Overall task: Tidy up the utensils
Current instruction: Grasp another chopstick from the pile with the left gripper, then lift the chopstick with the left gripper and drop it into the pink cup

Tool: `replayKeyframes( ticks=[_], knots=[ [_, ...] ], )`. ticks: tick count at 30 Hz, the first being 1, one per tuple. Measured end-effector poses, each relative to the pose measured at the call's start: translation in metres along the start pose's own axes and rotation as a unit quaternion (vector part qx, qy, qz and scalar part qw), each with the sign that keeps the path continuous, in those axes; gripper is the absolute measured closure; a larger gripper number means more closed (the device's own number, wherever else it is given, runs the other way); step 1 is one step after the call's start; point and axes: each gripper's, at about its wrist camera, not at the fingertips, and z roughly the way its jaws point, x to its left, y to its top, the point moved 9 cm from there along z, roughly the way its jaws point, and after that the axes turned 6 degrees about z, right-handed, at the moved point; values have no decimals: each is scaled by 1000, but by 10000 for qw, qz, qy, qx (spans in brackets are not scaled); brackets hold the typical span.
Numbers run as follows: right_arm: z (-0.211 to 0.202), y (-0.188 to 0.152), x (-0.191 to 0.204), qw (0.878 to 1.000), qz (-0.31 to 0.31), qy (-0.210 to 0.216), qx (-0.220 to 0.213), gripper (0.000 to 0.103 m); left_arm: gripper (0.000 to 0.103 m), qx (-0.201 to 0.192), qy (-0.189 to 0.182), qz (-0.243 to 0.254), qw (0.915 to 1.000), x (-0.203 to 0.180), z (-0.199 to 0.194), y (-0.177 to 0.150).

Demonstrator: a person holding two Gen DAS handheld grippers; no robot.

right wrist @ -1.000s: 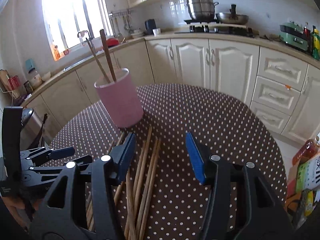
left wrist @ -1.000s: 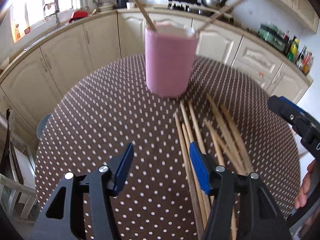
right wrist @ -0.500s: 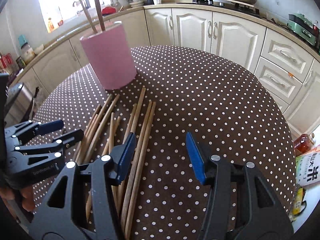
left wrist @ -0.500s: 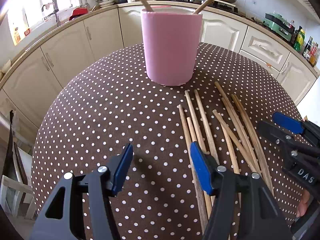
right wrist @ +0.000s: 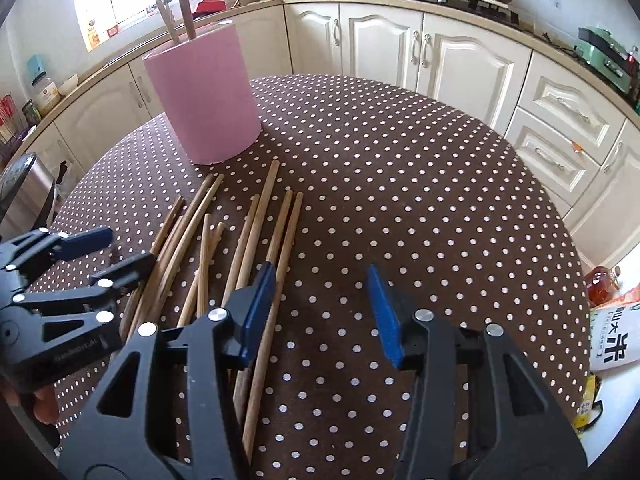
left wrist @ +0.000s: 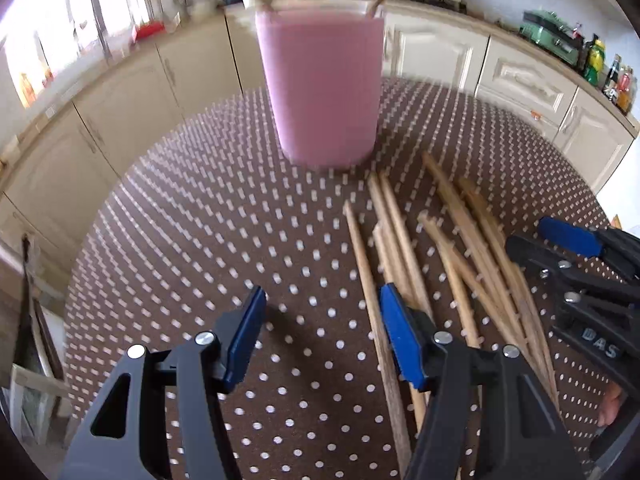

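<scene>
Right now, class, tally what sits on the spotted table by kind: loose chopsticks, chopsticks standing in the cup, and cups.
Loose chopsticks: at least 9 (they overlap)
Chopsticks in cup: 2
Pink cup: 1
Total: at least 12

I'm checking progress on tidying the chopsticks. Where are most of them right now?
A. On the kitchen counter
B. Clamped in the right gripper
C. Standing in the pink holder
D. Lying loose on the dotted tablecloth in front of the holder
D: only two sticks stand in the pink holder, while the chopsticks lie scattered on the dotted tablecloth, and both the left gripper and right gripper are open and empty.
</scene>
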Motion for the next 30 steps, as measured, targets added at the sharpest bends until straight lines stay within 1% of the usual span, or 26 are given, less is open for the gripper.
replayKeyframes(
  ticks=[2, 4, 6, 8, 10, 11, 12, 13, 16, 19, 22, 25, 28, 30],
  knots=[
    [2, 2, 3, 10000, -64, -21, 36, 60, 43, 15, 0, 18, 10000, 1, 3, 3],
    [5, 2, 8, 9998, -115, 47, 139, 69, 43, 62, -6, 8, 10000, 0, 5, 6],
    [8, 4, 11, 9993, -278, -112, 201, 70, 43, 78, -46, -7, 10000, 0, 6, 7],
    [11, 7, 14, 9986, -392, -215, 272, 72, 49, 84, -112, 26, 9999, -3, 7, 10],
    [15, 12, 15, 9982, -448, -230, 315, 78, 70, 75, -136, 79, 9998, 2, 8, 14],
    [16, 13, 15, 9982, -454, -235, 320, 84, 76, 68, -157, 108, 9998, 0, 8, 17],
    [17, 16, 14, 9982, -446, -231, 312, 91, 89, 63, -171, 135, 9997, 1, 8, 19],
    [19, 18, 14, 9984, -424, -210, 313, 93, 94, 52, -172, 136, 9997, 4, 8, 19],
    [21, 24, 14, 9990, -313, -105, 311, 97, 97, -17, -195, 89, 9998, 4, 9, 23],
    [16, 26, 14, 9994, -176, 120, 254, 97, 97, -156, -206, 30, 9997, 4, 2, 26],
    [0, 31, 11, 9996, -94, 271, 40, 97, 97, -432, -141, 32, 9990, 12, -17, 25],
    [-30, 39, 16, 9986, -101, 437, -273, 97, 97, -799, -57, 23, 9968, 16, -45, 35],
    [-59, 52, 22, 9963, -107, 594, -619, 97, 97, -1163, -16, -21, 9932, 20, -76, 44],
    [-79, 60, 28, 9939, -124, 697, -849, 97, 97, -1489, 37, -38, 9888, 24, -103, 52]
  ],
)
